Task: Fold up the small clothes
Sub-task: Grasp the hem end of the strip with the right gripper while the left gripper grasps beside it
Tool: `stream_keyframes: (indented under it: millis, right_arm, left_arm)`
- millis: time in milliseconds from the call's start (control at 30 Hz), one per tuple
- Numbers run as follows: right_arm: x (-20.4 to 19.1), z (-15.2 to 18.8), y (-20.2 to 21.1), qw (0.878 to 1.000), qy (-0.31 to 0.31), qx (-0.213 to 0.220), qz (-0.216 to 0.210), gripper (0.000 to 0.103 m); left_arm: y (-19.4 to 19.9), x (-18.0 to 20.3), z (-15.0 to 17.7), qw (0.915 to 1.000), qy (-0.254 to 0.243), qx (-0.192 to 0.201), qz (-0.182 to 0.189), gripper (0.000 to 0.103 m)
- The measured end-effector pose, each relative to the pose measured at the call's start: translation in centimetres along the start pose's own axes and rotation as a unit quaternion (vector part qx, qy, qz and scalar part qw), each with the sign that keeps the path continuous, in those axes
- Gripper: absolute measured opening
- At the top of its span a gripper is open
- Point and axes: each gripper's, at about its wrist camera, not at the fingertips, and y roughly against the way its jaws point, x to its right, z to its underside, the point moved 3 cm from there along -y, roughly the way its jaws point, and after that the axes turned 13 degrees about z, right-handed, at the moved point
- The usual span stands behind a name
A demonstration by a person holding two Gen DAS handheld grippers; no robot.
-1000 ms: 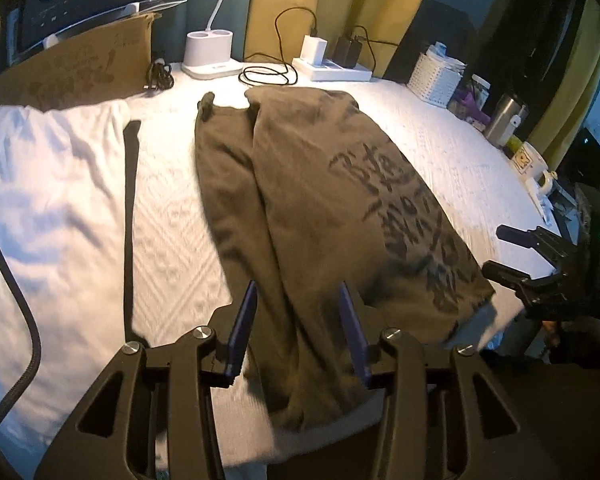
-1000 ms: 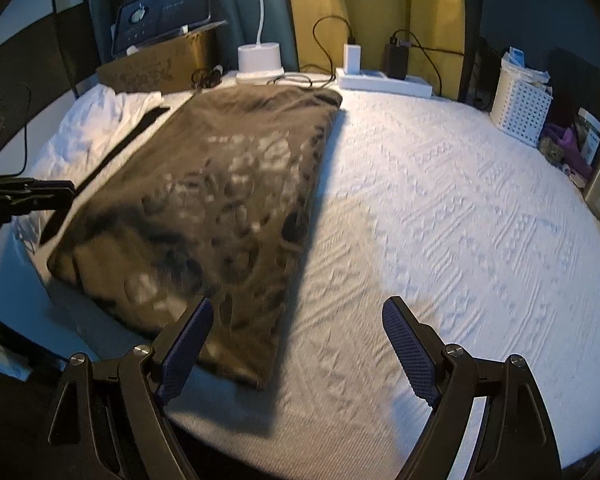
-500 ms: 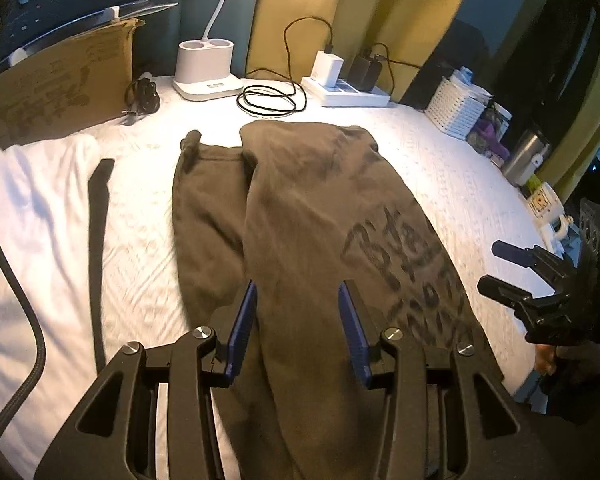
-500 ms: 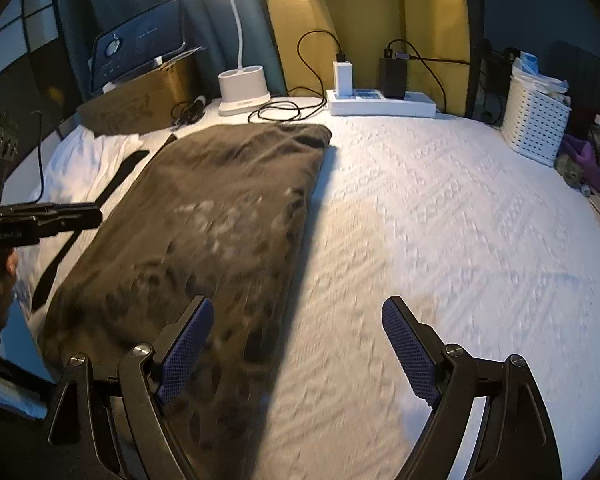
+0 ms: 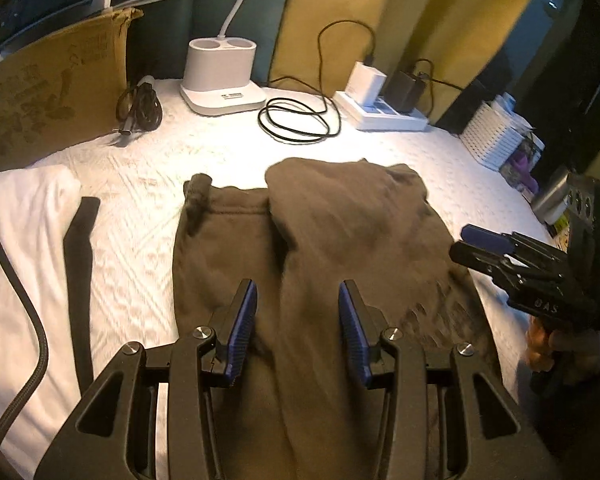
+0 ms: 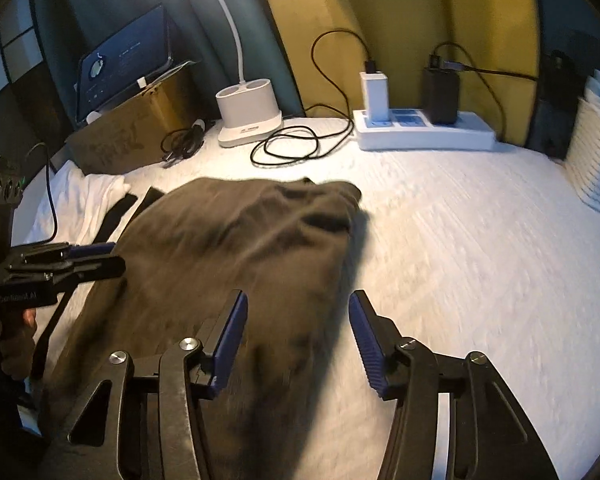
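The brown garment lies flat on the white bedspread, already folded lengthwise, its near end running under both cameras. The left gripper hangs over the near part of the cloth with its jaws apart and nothing between them; whether its fingertips touch the fabric I cannot tell. The right gripper hovers over the garment's right edge — jaws parted too, and empty.

The step in hand looks like the crosswise fold, taking the near end up toward the far edge by the lamp base. To do it well, each gripper should pinch a near corner through every layer, not just the top one. Lift both sides evenly and carry them level — otherwise the folded layers may slide apart. Aim short of the coiled cable and keep away from the white cloth on the left, so nothing snags.
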Motion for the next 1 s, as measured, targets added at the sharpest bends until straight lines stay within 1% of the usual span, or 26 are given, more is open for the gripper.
stream_keyframes:
  millis: [133,333,433,667,767,833,867,900,933,1000]
  right_arm:
    - [0.1,-1.6,-2.2,1.000,-0.004,-0.011,-0.016,0.045]
    - [-0.2,-3.6,-4.5,1.000,0.010,-0.017,-0.019,0.045]
    - [0.0,-4.4,-6.0,1.000,0.012,-0.023,-0.013,0.045]
    - [0.0,-5.6,-7.1,0.999,0.023,-0.021,-0.014,0.045]
    - [-0.5,-5.8,-6.8,0.999,0.038,-0.016,0.009,0.045]
    - [-0.6,-5.8,-6.0,0.998,0.046,-0.005,0.047,0.045]
    - [-0.4,-5.8,-5.7,0.997,0.045,-0.003,0.056,0.045]
    - [-0.2,-5.7,-5.5,0.998,0.039,-0.004,0.057,0.045]
    - [0.1,-5.6,-5.1,0.998,0.029,-0.004,0.060,0.045]
    - [0.6,-5.3,-4.4,0.998,0.020,-0.004,0.064,0.045]
  left_arm:
    - [-1.0,-0.9,-1.1,1.0000,0.004,-0.002,0.001,0.042]
    - [-2.5,-2.0,-1.8,0.9999,0.007,-0.012,0.004,0.042]
    - [-3.1,-2.6,-1.9,0.9998,0.010,-0.018,0.002,0.042]
    - [-2.7,-3.4,-2.3,0.9998,0.017,-0.013,-0.002,0.044]
    - [-1.7,-3.7,-2.7,0.9998,0.019,-0.002,-0.009,0.044]
    - [-0.7,-3.9,-3.0,0.9996,0.022,0.013,-0.012,0.044]
    - [-0.2,-4.1,-3.2,0.9994,0.024,0.022,-0.012,0.044]
    - [0.3,-4.4,-3.3,0.9991,0.025,0.030,-0.012,0.048]
    - [0.7,-4.6,-3.3,0.9988,0.027,0.038,-0.013,0.057]
    - [1.1,-5.2,-3.3,0.9984,0.033,0.044,-0.012,0.067]
